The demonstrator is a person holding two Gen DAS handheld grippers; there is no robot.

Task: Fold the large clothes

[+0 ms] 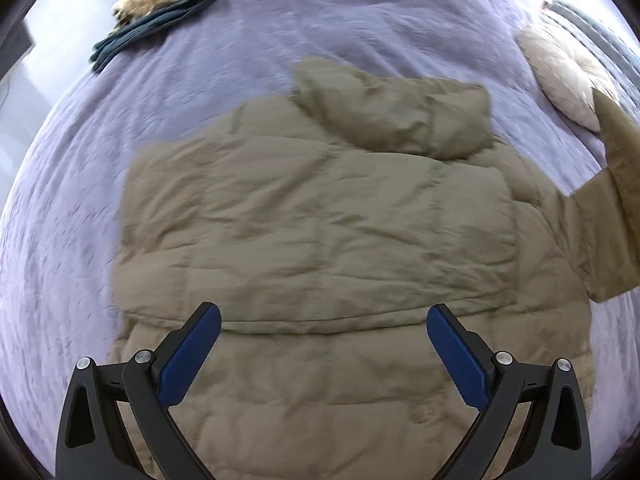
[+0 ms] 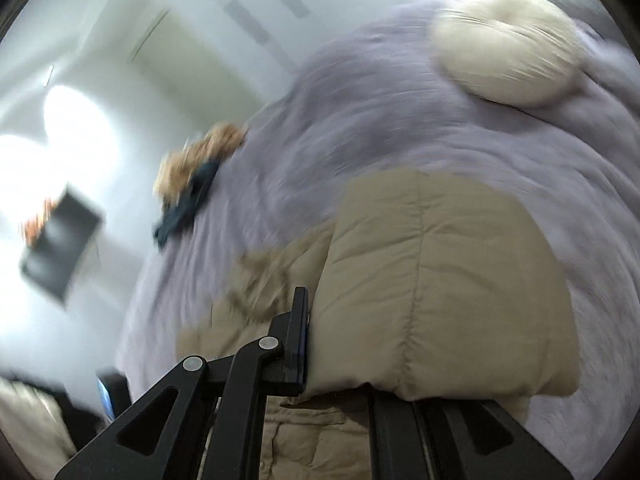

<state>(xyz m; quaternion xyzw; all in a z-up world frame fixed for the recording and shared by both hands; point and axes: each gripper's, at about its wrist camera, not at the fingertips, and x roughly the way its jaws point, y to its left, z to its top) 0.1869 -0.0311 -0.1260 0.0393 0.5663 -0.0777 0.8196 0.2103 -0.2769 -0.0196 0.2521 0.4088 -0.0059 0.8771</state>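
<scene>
A large tan puffer jacket (image 1: 320,232) lies spread on the lavender bed cover (image 1: 280,40), its hood (image 1: 396,108) toward the far side. My left gripper (image 1: 324,320) is open and empty, hovering over the jacket's near part. One sleeve (image 1: 608,216) is lifted at the right edge of the left wrist view. In the right wrist view my right gripper (image 2: 320,344) is shut on that tan sleeve (image 2: 440,280), which drapes over the right finger and hides it. The left finger (image 2: 298,340) shows. This view is blurred.
A brown furry garment with a dark teal one (image 1: 160,12) lies at the bed's far left corner. A cream pillow (image 1: 564,76) sits at the far right. In the right wrist view I see a white wall, a bright window and a dark object (image 2: 60,248) beyond the bed.
</scene>
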